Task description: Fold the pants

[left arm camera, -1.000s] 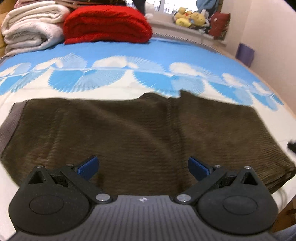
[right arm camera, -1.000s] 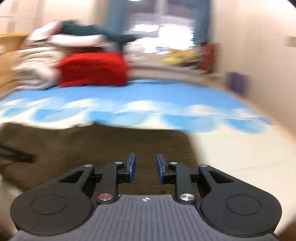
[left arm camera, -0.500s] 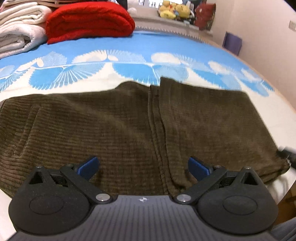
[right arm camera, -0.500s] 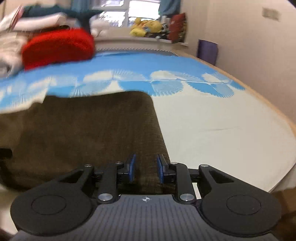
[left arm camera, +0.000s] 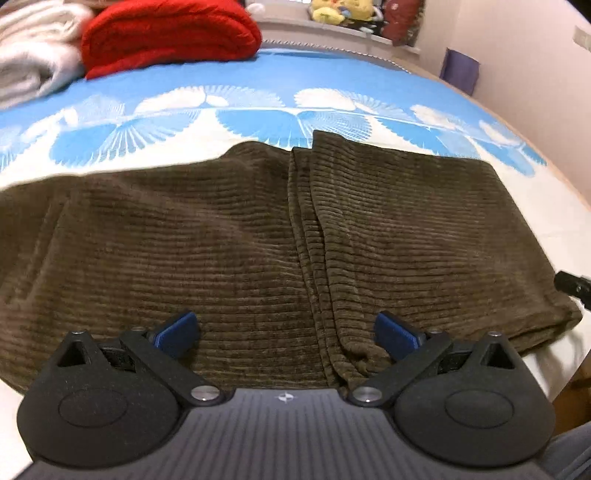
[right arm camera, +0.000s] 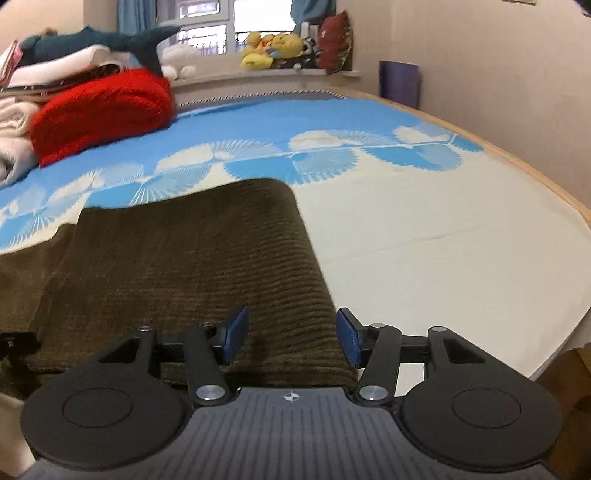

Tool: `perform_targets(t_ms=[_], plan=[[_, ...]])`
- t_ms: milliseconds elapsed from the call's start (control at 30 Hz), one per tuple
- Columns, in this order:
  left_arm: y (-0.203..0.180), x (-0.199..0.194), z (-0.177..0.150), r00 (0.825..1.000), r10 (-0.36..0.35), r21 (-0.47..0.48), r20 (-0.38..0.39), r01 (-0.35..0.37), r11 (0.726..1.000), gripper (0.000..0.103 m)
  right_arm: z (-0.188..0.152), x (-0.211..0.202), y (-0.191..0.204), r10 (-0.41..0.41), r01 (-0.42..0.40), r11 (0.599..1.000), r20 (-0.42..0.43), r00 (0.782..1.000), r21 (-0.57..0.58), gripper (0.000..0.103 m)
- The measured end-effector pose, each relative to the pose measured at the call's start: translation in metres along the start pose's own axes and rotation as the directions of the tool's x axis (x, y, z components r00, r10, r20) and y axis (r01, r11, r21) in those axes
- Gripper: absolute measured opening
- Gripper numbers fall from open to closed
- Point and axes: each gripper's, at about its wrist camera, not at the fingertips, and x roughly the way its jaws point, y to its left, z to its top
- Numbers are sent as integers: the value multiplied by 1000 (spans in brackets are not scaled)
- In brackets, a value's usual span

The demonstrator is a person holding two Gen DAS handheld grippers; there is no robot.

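Left wrist view: left gripper [left arm camera: 286,330], fingers spread wide with blue pads [left arm camera: 175,329], holding nothing, poised low over the near edge of the pants [left arm camera: 229,251]. Pants: dark olive-brown corduroy, laid flat across the bed [left arm camera: 258,85], spanning most of the picture's width; a doubled layer overlaps the rest from the middle to the right, its edge running from far side to near side as a ridge of folds. Bed cover: bright blue at the far side with white and blue fan-shaped motifs, plain cream under and around the pants. Red blanket [left arm camera: 170,33], folded, at the far left of the bed; white blankets [left arm camera: 33,55] stacked just beside it, further left. Yellow soft toys [left arm camera: 340,9] on the sill beyond the bed. A black part at the right edge of the picture, just beside the pants' right end; what it is cannot be told. Right wrist view: right gripper [right arm camera: 291,338], fingers parted to a moderate gap, blue pads [right arm camera: 236,334] standing either side of the pants' [right arm camera: 177,266] right-hand edge near the near corner, not pressed on the cloth, nothing held. The pants end in a straight edge to the right, with bare cream cover beyond. Red blanket [right arm camera: 103,110] at far left, white blankets [right arm camera: 14,118] beside it, a dark blue-green toy shark [right arm camera: 107,40] lying on top of the stack. Yellow soft toys [right arm camera: 273,50] on the sill by the window.
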Motion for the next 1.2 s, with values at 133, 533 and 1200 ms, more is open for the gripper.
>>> perform_targets(t_ms=[133, 533, 1200], plan=[[1, 5, -3, 1000, 1, -14, -12, -1, 1000, 103, -13, 17, 10, -30, 22, 996, -97, 995, -82, 79], [47, -30, 12, 998, 35, -131, 48, -28, 991, 103, -22, 18, -43, 112, -33, 917, -177, 978, 398, 83], [247, -89, -4, 936, 349, -530, -46, -319, 786, 103, -18, 29, -18, 56, 16, 877, -135, 989, 479, 94]])
